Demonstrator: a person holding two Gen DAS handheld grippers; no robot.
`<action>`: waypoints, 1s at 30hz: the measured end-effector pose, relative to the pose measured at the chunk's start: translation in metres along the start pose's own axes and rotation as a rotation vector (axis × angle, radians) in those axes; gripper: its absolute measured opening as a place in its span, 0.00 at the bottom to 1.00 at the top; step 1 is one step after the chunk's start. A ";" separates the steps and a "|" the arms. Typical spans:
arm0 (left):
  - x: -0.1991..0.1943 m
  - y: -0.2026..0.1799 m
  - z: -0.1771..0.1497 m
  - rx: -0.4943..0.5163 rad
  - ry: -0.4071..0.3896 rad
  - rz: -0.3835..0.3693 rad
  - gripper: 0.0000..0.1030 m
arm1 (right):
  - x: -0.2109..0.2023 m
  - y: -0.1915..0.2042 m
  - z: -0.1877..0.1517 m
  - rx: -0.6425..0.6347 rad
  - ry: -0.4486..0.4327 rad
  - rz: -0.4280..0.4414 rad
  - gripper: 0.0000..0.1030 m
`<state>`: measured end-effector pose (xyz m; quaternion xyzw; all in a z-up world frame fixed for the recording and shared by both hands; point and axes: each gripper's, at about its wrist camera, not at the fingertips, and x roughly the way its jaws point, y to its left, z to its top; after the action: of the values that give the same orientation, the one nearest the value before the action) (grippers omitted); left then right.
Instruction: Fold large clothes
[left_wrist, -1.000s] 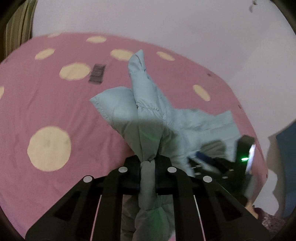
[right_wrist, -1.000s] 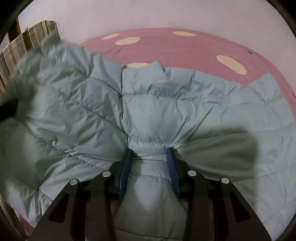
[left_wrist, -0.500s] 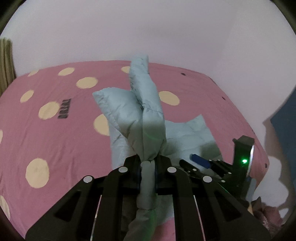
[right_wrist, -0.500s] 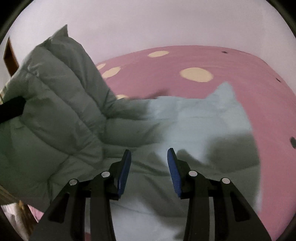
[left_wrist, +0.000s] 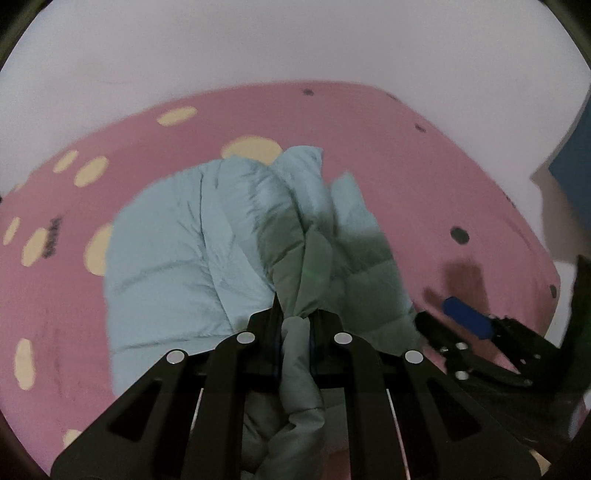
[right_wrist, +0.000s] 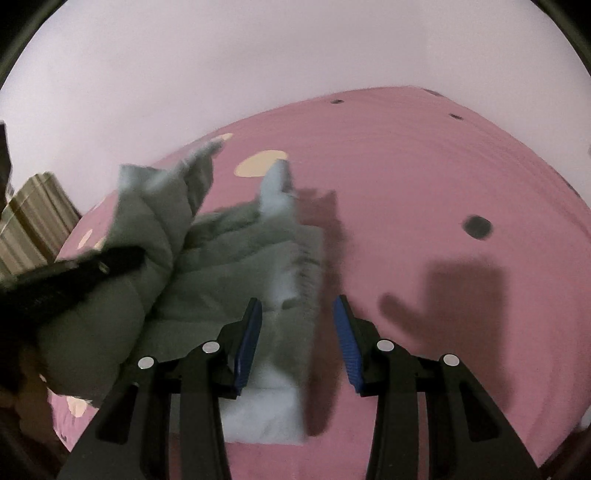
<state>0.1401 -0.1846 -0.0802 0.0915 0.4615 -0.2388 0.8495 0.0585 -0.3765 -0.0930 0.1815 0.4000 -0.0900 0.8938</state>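
Observation:
A pale blue quilted puffer jacket lies on the pink spotted bed. My left gripper is shut on a bunched fold of the jacket and holds it over the rest of the garment. In the right wrist view the jacket lies to the left, its right edge between my fingers. My right gripper is open and empty above that edge. The right gripper also shows in the left wrist view at the right, beside the jacket. The left gripper shows in the right wrist view at the far left.
The pink bedsheet with yellow spots spreads to the right of the jacket. A white wall rises behind the bed. A striped cloth shows at the left edge. A blue object stands at the far right.
My left gripper has carried the held fold forward and down over the jacket. My right gripper has let go of the jacket, opened wider and moved right toward the jacket's edge.

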 end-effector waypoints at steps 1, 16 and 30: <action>0.008 -0.004 -0.002 -0.001 0.012 -0.001 0.09 | 0.000 -0.004 -0.002 0.009 0.003 -0.003 0.40; -0.035 -0.024 -0.024 -0.001 -0.146 -0.050 0.55 | -0.006 -0.020 0.000 0.068 -0.002 0.014 0.40; -0.061 0.121 -0.065 -0.244 -0.209 0.134 0.65 | 0.018 0.055 0.020 0.035 0.049 0.151 0.67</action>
<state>0.1234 -0.0351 -0.0734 -0.0069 0.3892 -0.1322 0.9116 0.1009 -0.3344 -0.0800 0.2292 0.4053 -0.0246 0.8846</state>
